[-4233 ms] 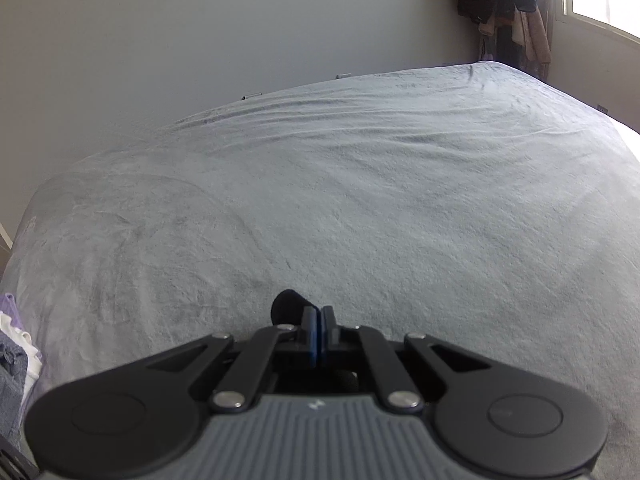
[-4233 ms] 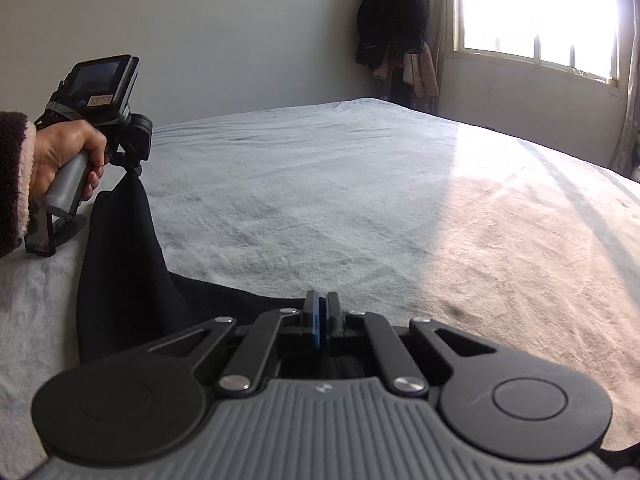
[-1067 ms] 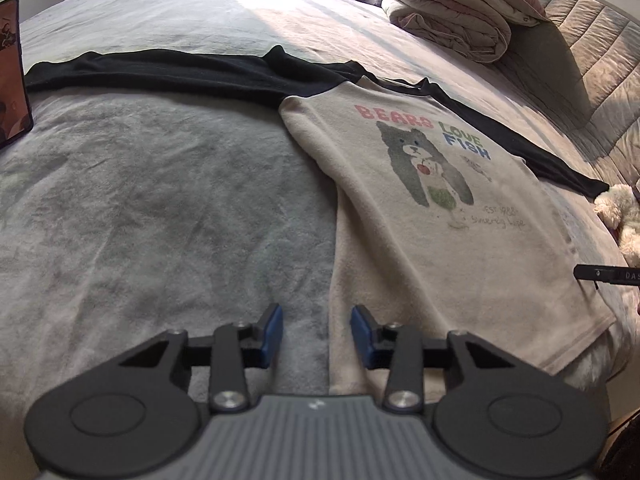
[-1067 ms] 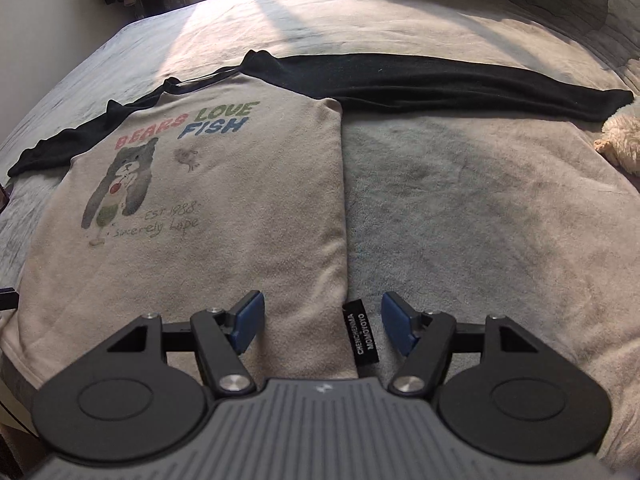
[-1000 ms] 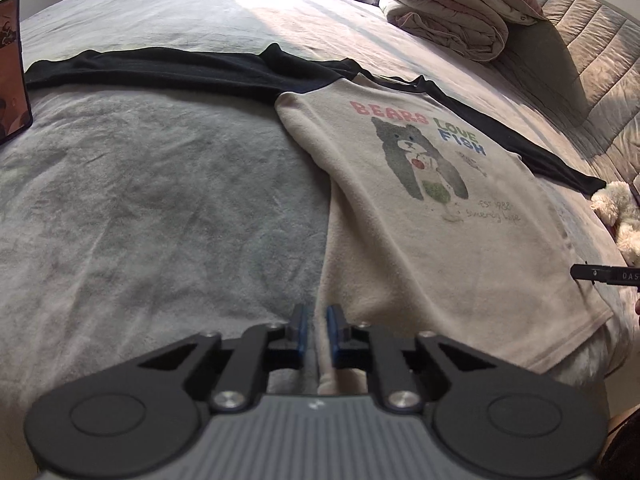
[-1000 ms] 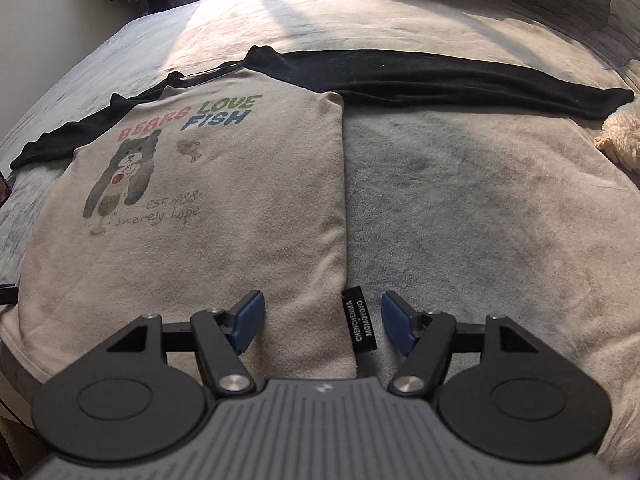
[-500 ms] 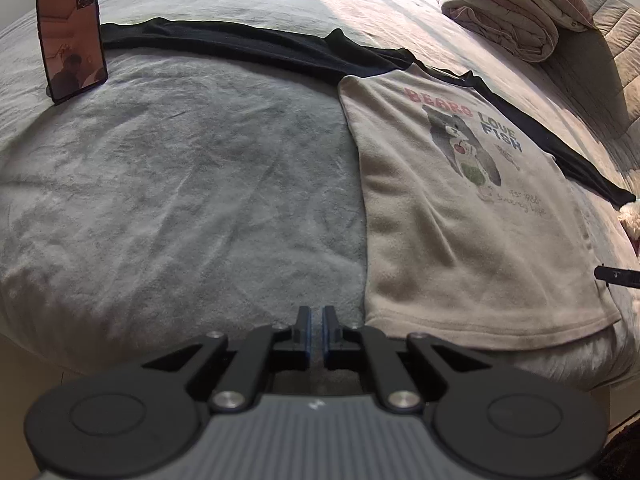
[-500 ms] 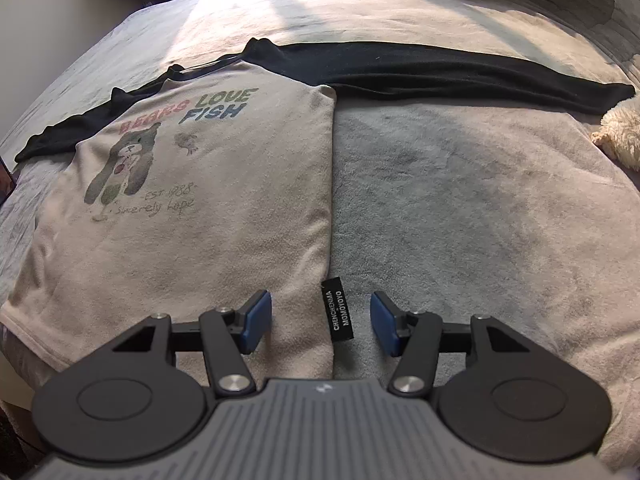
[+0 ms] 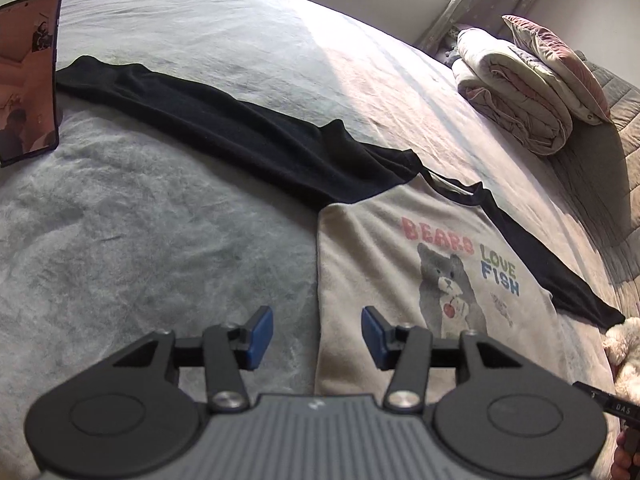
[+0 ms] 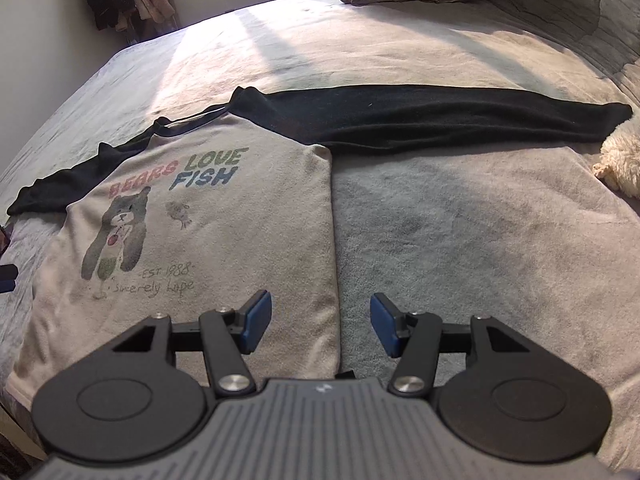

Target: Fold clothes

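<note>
On grey bed point(image 9: 140, 240): bear shirt point(image 9: 400, 248) flat, face up, black sleeves point(image 9: 224, 136) spread out to both sides. Left gripper point(image 9: 317, 338) over shirt's side edge, jaws just opened, nothing pinched, blue pads apart. Right gripper point(image 10: 320, 326) over other side edge, jaws apart, holding nothing. Phone point(image 9: 28, 76) stands by sleeve end. Folded blankets point(image 9: 520, 92) far back. Fluffy toy point(image 10: 620, 160) near other sleeve end.

one shirt point(image 9: 400, 280), one phone point(image 9: 28, 76), one plush toy point(image 10: 620, 160)
</note>
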The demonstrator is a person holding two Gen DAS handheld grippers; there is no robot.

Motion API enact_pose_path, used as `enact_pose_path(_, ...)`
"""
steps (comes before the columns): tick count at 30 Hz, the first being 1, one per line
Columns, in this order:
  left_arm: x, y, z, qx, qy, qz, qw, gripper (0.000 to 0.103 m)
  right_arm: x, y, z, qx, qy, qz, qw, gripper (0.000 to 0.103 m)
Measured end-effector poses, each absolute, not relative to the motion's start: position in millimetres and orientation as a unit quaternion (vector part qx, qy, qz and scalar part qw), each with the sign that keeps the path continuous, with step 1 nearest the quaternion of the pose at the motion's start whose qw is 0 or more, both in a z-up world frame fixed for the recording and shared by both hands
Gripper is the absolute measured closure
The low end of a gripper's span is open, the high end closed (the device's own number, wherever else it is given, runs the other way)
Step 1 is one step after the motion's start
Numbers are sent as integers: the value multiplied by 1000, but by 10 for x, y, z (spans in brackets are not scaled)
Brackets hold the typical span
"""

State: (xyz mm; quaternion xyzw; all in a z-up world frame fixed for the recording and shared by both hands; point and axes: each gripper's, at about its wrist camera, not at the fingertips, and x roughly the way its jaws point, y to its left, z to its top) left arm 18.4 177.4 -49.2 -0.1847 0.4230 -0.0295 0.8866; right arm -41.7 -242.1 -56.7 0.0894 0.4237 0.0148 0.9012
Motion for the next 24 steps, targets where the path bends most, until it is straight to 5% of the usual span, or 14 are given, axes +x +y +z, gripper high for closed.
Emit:
enact_pose_path(14,1065,2467,-1058,-387,308,47,868,62,1398,-1266,-520,43,336,135,931,46)
enact_pose_path(17,1131,2423,-1077,-384,301,60,871,73,1833,-1023,-625,42,330,157,930,46)
enact_pose_path(20,1177,2361,-1054,-352,305,80,881,95,2202,-859,-732,27,327,169,929,46)
enact_pose_path(24,1180,2365,-1045,-365,304,90,875,96,2533,-749,-873,27,341,178,923,46)
